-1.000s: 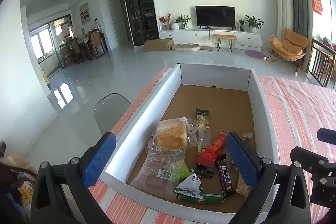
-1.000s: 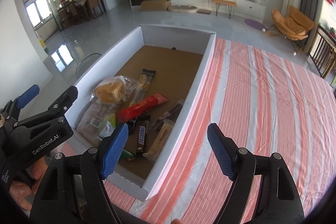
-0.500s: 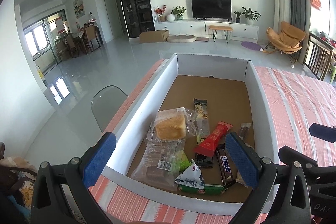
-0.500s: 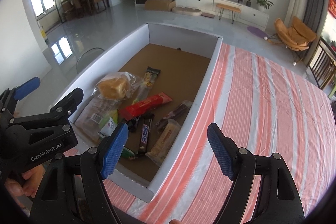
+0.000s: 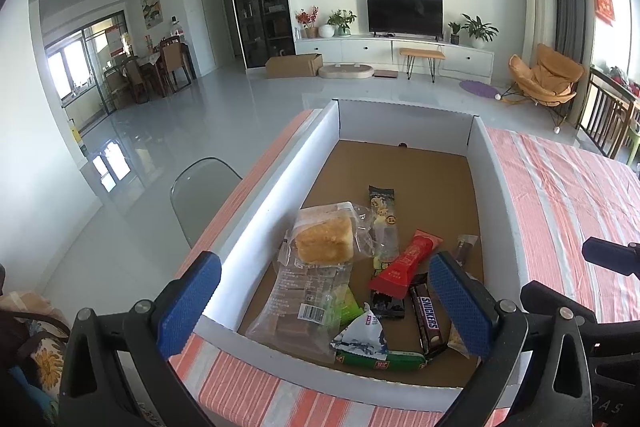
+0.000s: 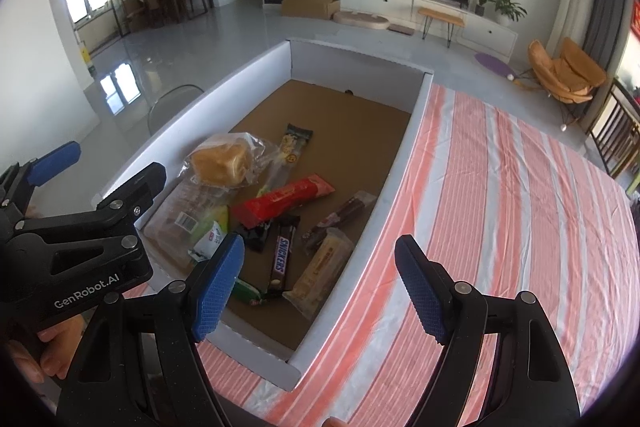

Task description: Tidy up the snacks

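**A:** Snacks first: where do they lie?

**B:** All in the near half of the white-walled cardboard box (image 5: 276,195), which stands on the striped pink-and-white worktop (image 6: 500,187). The far half of its brown floor is bare.

**A:** Name them.

**B:** A bagged bread loaf (image 5: 325,239) at the left, resting on a flat clear packet of brown biscuits (image 5: 298,301). Just right of the loaf, a long pale stick packet (image 5: 383,223) points away. A red bar (image 5: 405,264) lies slantwise over the middle, its near end on a small black packet (image 5: 387,307). Beside that, a Snickers bar (image 5: 427,319), then a pale wafer bar (image 6: 320,273) against the right wall, with a dark bar (image 6: 340,217) just beyond it. At the near wall, a white-and-blue torn wrapper (image 5: 362,333) sits on a green packet (image 5: 380,361).

**A:** And the left gripper (image 5: 324,303)?

**B:** Its blue fingers (image 5: 188,303) stand wide apart, nothing between them, held above the near end of the box and pointing down into it.

**A:** The right gripper (image 6: 316,291)?

**B:** Also spread wide and holding nothing. It hangs over the box's near right corner, one finger (image 6: 218,281) over the box floor, the other over the cloth. At the lower left of its view a hand (image 6: 34,355) grips the left tool, though how the hand sits is probably too shadowed to tell.
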Action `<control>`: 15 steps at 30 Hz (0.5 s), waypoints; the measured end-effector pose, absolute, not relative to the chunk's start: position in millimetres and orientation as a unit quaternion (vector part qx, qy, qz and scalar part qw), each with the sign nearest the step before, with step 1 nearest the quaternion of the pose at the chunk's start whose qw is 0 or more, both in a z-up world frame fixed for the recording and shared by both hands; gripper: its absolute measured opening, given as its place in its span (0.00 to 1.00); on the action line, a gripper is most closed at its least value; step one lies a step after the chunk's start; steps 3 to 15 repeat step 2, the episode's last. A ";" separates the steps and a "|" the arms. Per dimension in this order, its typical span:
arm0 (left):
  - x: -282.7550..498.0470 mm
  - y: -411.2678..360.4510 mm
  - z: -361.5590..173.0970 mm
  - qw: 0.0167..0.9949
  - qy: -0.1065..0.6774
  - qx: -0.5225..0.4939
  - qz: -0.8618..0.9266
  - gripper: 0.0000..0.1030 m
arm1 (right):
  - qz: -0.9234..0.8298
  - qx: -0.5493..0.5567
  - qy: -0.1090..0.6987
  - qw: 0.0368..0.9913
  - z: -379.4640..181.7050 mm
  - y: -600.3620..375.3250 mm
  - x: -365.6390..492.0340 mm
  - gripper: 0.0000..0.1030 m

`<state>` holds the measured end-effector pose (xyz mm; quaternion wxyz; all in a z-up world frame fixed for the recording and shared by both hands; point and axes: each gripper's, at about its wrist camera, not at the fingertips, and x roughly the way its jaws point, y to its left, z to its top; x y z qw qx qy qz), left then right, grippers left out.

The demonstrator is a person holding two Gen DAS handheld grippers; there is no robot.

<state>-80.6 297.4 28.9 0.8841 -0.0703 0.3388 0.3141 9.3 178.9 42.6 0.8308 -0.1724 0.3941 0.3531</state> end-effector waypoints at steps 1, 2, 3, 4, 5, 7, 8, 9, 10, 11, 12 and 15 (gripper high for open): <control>-80.9 297.6 29.1 0.884 0.338 -0.069 0.315 1.00 | 0.354 -0.172 0.394 0.831 43.1 178.9 9.5 0.78; -80.9 297.6 29.3 0.884 0.338 -0.066 0.316 1.00 | 0.355 -0.172 0.394 0.831 43.0 179.4 9.5 0.78; -80.9 297.6 29.3 0.884 0.338 -0.066 0.316 1.00 | 0.355 -0.172 0.394 0.831 43.0 179.4 9.5 0.78; -80.9 297.6 29.3 0.884 0.338 -0.066 0.316 1.00 | 0.355 -0.172 0.394 0.831 43.0 179.4 9.5 0.78; -80.9 297.6 29.3 0.884 0.338 -0.066 0.316 1.00 | 0.355 -0.172 0.394 0.831 43.0 179.4 9.5 0.78; -80.9 297.6 29.3 0.884 0.338 -0.066 0.316 1.00 | 0.355 -0.172 0.394 0.831 43.0 179.4 9.5 0.78; -80.9 297.6 29.3 0.884 0.338 -0.066 0.316 1.00 | 0.355 -0.172 0.394 0.831 43.0 179.4 9.5 0.78; -80.9 297.6 29.3 0.884 0.338 -0.066 0.316 1.00 | 0.355 -0.172 0.394 0.831 43.0 179.4 9.5 0.78; -80.9 297.6 29.3 0.884 0.338 -0.066 0.316 1.00 | 0.355 -0.172 0.394 0.831 43.0 179.4 9.5 0.78; -80.9 297.6 29.3 0.884 0.338 -0.066 0.316 1.00 | 0.355 -0.172 0.394 0.831 43.0 179.4 9.5 0.78; -80.9 297.6 29.3 0.884 0.338 -0.066 0.316 1.00 | 0.355 -0.172 0.394 0.831 43.0 179.4 9.5 0.78; -80.9 297.6 29.3 0.884 0.338 -0.066 0.316 1.00 | 0.355 -0.172 0.394 0.831 43.0 179.4 9.5 0.78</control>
